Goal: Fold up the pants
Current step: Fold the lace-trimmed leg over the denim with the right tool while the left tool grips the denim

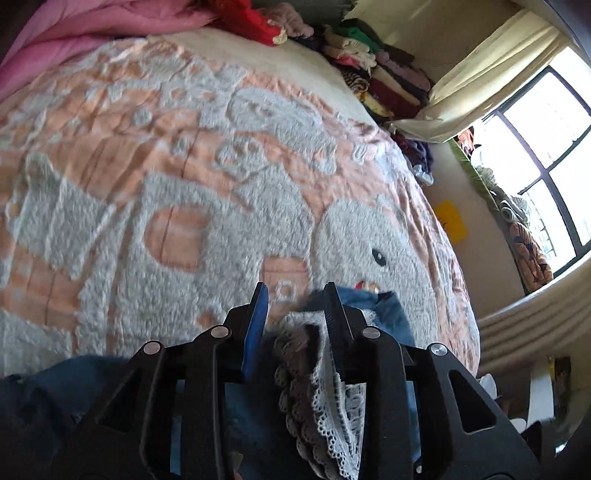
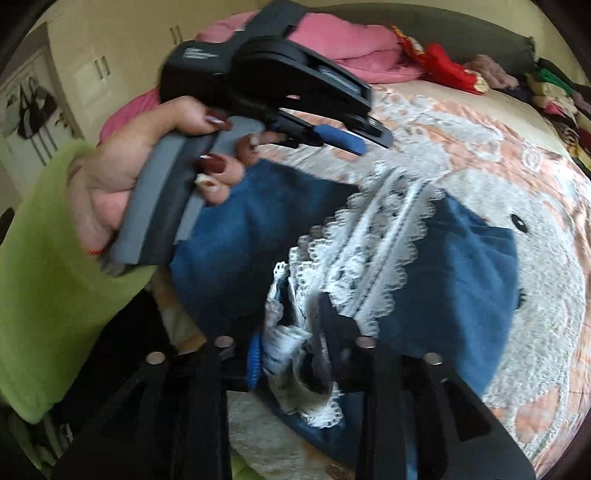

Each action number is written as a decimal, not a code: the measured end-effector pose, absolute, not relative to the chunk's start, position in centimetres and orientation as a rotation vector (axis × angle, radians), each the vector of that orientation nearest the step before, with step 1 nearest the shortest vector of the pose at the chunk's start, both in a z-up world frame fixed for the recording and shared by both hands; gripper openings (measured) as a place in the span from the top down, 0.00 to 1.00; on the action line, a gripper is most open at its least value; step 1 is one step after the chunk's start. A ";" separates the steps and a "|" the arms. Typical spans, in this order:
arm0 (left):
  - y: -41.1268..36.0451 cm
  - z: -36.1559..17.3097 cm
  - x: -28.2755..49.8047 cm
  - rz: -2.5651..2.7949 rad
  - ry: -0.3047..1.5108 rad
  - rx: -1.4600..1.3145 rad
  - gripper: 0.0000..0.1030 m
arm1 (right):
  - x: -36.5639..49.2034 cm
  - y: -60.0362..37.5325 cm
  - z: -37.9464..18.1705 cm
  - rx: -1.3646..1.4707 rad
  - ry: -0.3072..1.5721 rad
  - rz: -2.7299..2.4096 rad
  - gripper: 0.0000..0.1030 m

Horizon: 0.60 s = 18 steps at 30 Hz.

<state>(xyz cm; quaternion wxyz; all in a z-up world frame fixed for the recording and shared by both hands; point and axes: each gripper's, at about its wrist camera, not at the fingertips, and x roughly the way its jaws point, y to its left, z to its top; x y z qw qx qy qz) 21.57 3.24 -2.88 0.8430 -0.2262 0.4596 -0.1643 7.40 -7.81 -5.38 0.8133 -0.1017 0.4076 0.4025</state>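
- Bedroom: bed (image 1: 155, 206) covered by a peach and white fleece blanket with an elephant pattern (image 1: 354, 240); window (image 1: 546, 155) with cream curtain (image 1: 476, 74) at the right of the left wrist view.
- Pink duvet (image 1: 74, 33) bunched at the far end of the bed; stacked folded clothes (image 1: 384, 74) along the far edge by the wall, red cloth (image 1: 243, 14) beside them.
- Blue pants (image 2: 461, 266) with white lace trim (image 2: 373, 236) lie on the blanket near the front edge, partly lifted and bunched toward both claws.
- Person's left hand (image 2: 122, 173), dark red nails, lime green sleeve (image 2: 48, 258), holds the grey handle of the left tool in the right wrist view.
- Left claw (image 1: 295, 314): fingers a little apart; lace trim and blue fabric bunched between them, so gripping the pants edge. In the right wrist view the same claw (image 2: 354, 140) hangs above the pants, blurred.
- Right claw (image 2: 288, 332): fingers close together with lace trim and blue fabric wedged between them, gripping the pants; blue pad (image 2: 254, 360) on the left finger; view motion-blurred.
- Small yellow patch (image 1: 450, 221) on the wall below the window.
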 end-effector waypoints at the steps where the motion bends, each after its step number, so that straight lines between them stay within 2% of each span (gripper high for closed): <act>1: 3.0 -3.1 21.6 -0.358 0.982 -0.485 0.77 | 6.9 -7.9 -5.1 -0.210 0.862 0.882 0.64; 3: 2.3 -3.3 21.7 -0.381 1.003 -0.472 0.65 | 6.2 -8.6 -4.2 -0.202 0.836 0.902 0.57; 4: 2.1 -3.4 21.6 -0.387 1.010 -0.461 0.63 | 5.8 -9.3 -3.6 -0.194 0.812 0.899 0.51; 7: 1.1 -4.3 21.7 -0.380 1.042 -0.425 0.57 | 5.9 -11.7 -2.6 -0.165 0.778 0.853 0.45; 9: 0.7 -4.9 21.7 -0.344 1.058 -0.395 0.42 | 6.6 -13.0 -2.3 -0.148 0.770 0.802 0.41; 11: 0.5 -5.4 21.9 -0.326 1.068 -0.383 0.38 | 7.7 -15.1 -2.6 -0.118 0.781 0.728 0.38; 14: 0.3 -5.8 22.2 -0.329 1.057 -0.390 0.37 | 10.2 -17.9 -2.8 -0.042 0.792 0.636 0.33; 16: 0.1 -5.9 22.3 -0.321 1.051 -0.384 0.45 | 12.2 -19.5 -3.0 0.002 0.802 0.591 0.33; 17: -0.1 -5.9 22.2 -0.336 1.050 -0.390 0.72 | 13.6 -20.2 -3.2 0.035 0.817 0.572 0.33; 18: -0.3 -5.7 22.3 -0.342 1.050 -0.389 0.81 | 14.4 -20.5 -3.2 0.051 0.825 0.564 0.33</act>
